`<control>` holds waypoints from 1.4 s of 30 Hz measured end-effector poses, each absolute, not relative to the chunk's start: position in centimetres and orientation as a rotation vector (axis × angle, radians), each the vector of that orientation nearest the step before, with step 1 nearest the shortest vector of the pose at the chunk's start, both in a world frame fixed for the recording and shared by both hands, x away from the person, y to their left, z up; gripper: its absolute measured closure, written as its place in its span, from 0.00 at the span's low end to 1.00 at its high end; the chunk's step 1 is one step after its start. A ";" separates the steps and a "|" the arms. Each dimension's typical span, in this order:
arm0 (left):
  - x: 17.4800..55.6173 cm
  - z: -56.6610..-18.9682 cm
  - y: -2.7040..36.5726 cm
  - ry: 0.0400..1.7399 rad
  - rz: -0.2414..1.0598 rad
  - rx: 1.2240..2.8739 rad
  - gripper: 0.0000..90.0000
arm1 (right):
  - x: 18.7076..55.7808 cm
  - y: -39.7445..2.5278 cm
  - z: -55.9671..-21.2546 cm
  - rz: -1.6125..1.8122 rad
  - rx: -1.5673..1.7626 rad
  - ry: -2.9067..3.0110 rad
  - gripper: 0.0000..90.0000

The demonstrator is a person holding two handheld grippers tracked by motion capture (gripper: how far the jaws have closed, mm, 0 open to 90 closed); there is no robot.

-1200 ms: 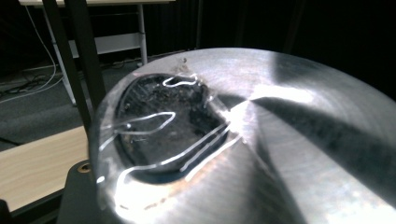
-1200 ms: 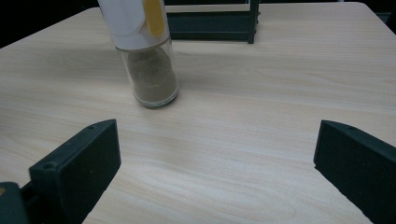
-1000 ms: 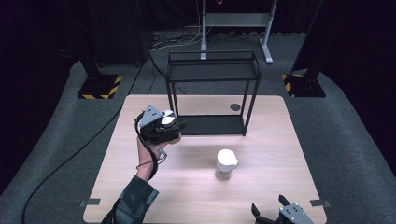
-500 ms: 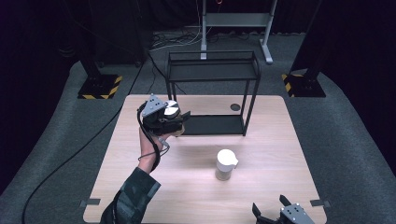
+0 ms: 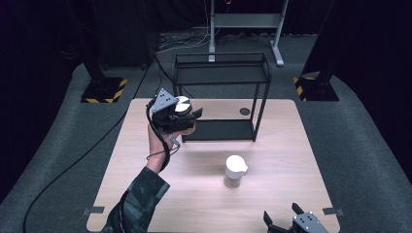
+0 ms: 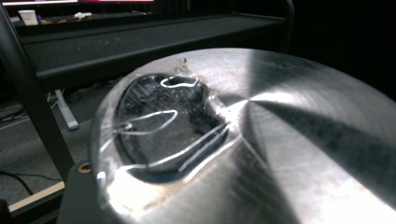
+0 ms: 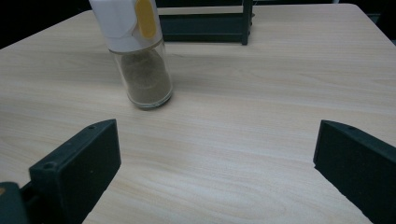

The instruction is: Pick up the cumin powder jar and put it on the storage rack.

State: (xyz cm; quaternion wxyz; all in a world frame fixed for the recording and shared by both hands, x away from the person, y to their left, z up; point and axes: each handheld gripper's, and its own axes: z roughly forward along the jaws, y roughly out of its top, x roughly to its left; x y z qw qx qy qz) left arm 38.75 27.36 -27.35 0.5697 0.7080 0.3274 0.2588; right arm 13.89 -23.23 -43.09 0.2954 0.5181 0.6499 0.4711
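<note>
High view: the left tongs (image 5: 187,118) grip a can (image 5: 181,105), held up off the counter (image 5: 291,145) just left of the black rack (image 5: 221,82). The right tongs (image 5: 286,221) sit at the counter's near edge. A jar (image 5: 235,171) stands mid-counter.

Left gripper view: the can's metal top (image 6: 261,140) looms close, before the rack's shelf (image 6: 140,42).

Right gripper view: jaws wide apart, the jar (image 7: 137,56) ahead.

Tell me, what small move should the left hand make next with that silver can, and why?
Probably carry it a little farther forward, toward the black rack. The left gripper holds the silver can in the air at the rack's left front corner, not yet over either shelf, so it likely needs to clear the frame first.
</note>
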 end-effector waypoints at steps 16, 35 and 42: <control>39.8 -25.2 25.9 0.753 0.633 1.674 0.36 | 14.1 -23.7 -43.4 1.270 1.388 1.734 0.00; 41.1 -22.4 24.8 0.749 0.661 1.662 0.36 | 14.2 -24.7 -43.8 1.292 1.399 1.730 0.00; 41.5 -21.0 24.8 0.750 0.681 1.653 0.36 | 14.3 -24.6 -43.8 1.294 1.389 1.746 0.00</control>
